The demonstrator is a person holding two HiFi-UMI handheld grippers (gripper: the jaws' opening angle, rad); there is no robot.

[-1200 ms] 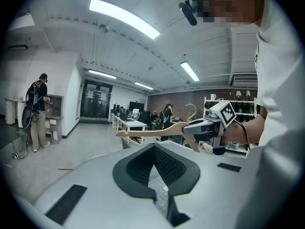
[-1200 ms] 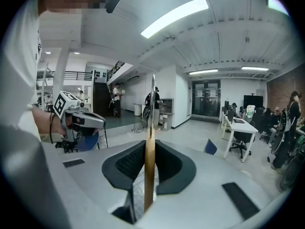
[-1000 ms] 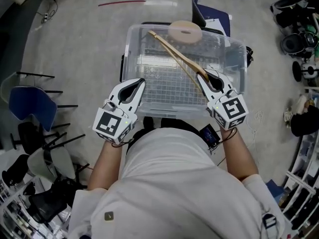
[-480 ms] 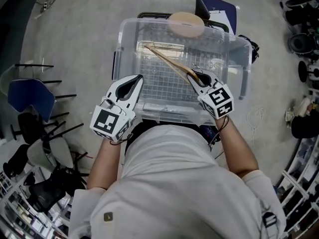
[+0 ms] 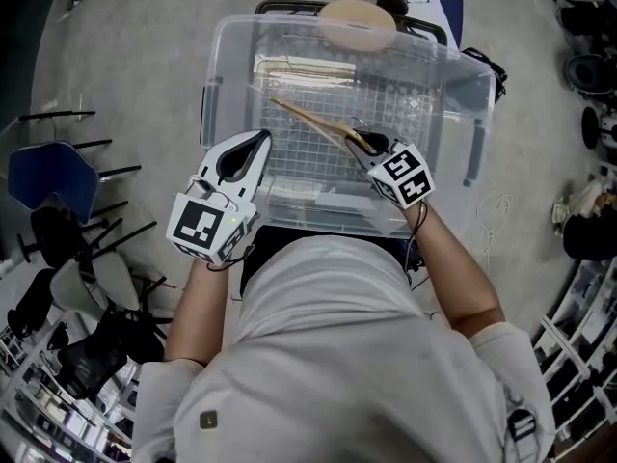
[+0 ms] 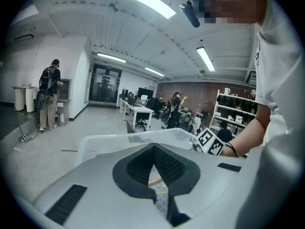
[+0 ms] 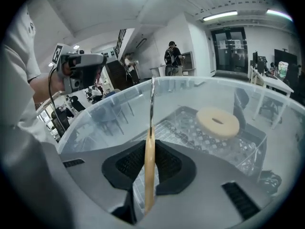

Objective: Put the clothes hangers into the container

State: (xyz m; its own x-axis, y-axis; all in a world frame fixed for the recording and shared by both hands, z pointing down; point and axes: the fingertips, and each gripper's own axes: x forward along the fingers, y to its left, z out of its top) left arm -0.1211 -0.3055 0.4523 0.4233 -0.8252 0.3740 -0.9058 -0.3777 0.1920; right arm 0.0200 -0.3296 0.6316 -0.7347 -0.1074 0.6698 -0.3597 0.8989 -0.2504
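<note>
Both forearms reach forward from the person's body toward the clear plastic container (image 5: 209, 104). The left hand is at the container's near-left corner. It holds the left gripper (image 5: 260, 139) just over the near wall, pointing toward the far side and tipped slightly down. Its jaws meet at the tips with only the hollow between the dark pads left, and nothing is held there. Through that hollow show the container's grid floor and a sliver of wood.

The right hand is over the near-right part of the container, with the wrist bent down so that the right gripper (image 5: 370, 146) dips inside the walls. Its jaws are clenched on the near end of a wooden clothes hanger (image 5: 316, 121). The wood is pinched edge-on between the pads, and the metal hook rises beyond them. From the grip the hanger runs away to the far left, inside the container and above its grid floor. Whether its far end touches the floor cannot be told. A round beige disc (image 5: 356, 24) with a hole sits at the far wall.
</note>
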